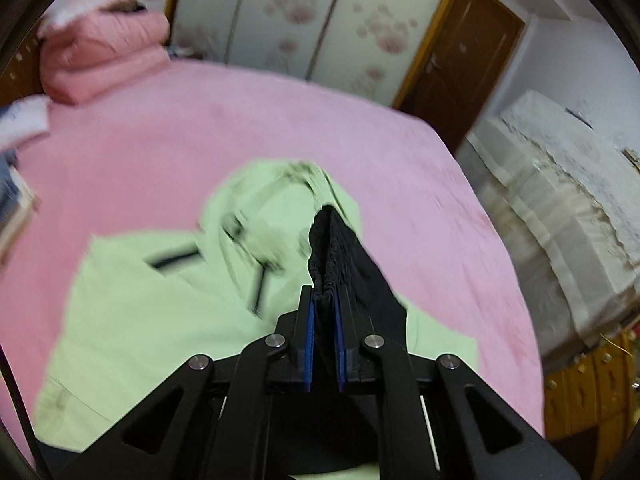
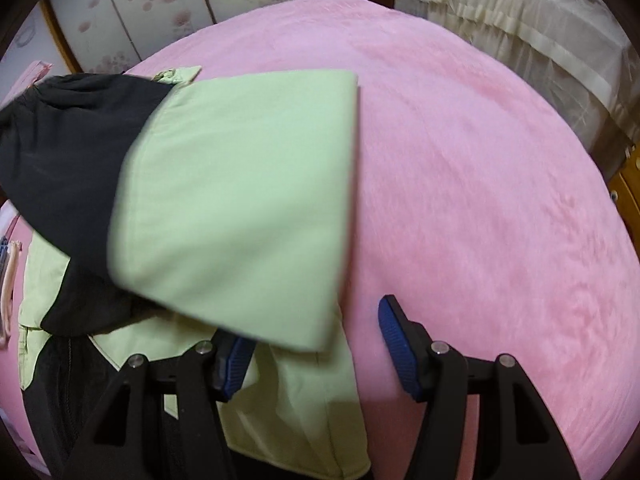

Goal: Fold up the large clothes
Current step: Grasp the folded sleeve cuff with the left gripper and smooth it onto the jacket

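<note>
A light green jacket (image 1: 136, 320) with black parts lies on the pink bed (image 1: 280, 120). My left gripper (image 1: 325, 300) is shut on the jacket's black elastic cuff (image 1: 332, 248) and holds it above the green body. In the right wrist view a green sleeve (image 2: 240, 200) with a black end (image 2: 72, 140) lies folded across the jacket. My right gripper (image 2: 316, 344) is open and empty; its left finger (image 2: 236, 360) is over the green fabric, its right finger (image 2: 400, 344) over the pink sheet (image 2: 480, 200).
A folded pink quilt (image 1: 104, 56) sits at the bed's far left corner. Floral wardrobe doors (image 1: 304, 12) and a brown door (image 1: 460, 48) stand behind. A white covered piece of furniture (image 1: 560, 200) stands to the right of the bed.
</note>
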Tool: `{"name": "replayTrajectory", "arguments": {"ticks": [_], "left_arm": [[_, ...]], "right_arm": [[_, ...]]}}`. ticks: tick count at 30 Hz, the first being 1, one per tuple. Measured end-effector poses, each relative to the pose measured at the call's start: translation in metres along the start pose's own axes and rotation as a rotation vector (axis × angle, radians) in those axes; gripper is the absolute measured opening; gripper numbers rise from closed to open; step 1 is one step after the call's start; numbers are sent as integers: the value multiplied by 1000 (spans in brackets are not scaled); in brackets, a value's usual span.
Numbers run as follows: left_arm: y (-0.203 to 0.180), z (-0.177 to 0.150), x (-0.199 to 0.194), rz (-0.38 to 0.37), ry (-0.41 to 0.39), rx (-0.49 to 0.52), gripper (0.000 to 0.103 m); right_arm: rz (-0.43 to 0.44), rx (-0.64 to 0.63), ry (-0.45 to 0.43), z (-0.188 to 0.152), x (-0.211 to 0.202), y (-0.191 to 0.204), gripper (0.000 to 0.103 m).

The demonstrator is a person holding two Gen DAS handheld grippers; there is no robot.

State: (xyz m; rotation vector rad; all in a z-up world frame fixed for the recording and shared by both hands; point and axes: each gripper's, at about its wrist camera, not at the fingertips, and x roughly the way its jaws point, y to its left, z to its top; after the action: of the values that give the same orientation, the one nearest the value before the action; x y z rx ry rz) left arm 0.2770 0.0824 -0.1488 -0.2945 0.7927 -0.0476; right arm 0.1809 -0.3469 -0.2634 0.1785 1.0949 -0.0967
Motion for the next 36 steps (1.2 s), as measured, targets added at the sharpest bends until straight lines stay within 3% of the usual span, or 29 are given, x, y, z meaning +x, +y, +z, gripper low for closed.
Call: {"name": "replayTrajectory", "arguments": {"ticks": [2,5,12,15,20,23,26,29,33,36], "left_arm": [[16,5,-4,63,-26,5,7],[47,-1,2,154,6,-4,7],[134,-74,53,369,230,-100,7],[157,-103,69,402,314,-146,8],[160,-117,71,416,324,-148,13],[153,-111,72,533,328,-84,26],[150,-104,69,557,302,-45,27],[152,-100,65,572,306,-56,27],[154,-96,42,597,258,-90,32],[153,-97,27,611,279,-117,33]], "right_arm": [[5,-6,4,3,1,0,60],[17,-22,11,6,2,0,60],[0,-96,1,5,5,1,60],[-3,-106,-1,6,6,-1,60],[-29,-86,-18,9,4,-7,60],[-79,-88,-19,8,6,-4,60],[-118,-123,-35,10,8,5,60],[-101,-123,-80,13,2,8,60],[-151,-30,-60,14,-14,5,60],[-170,24,-93,16,-43,12,60]]}}
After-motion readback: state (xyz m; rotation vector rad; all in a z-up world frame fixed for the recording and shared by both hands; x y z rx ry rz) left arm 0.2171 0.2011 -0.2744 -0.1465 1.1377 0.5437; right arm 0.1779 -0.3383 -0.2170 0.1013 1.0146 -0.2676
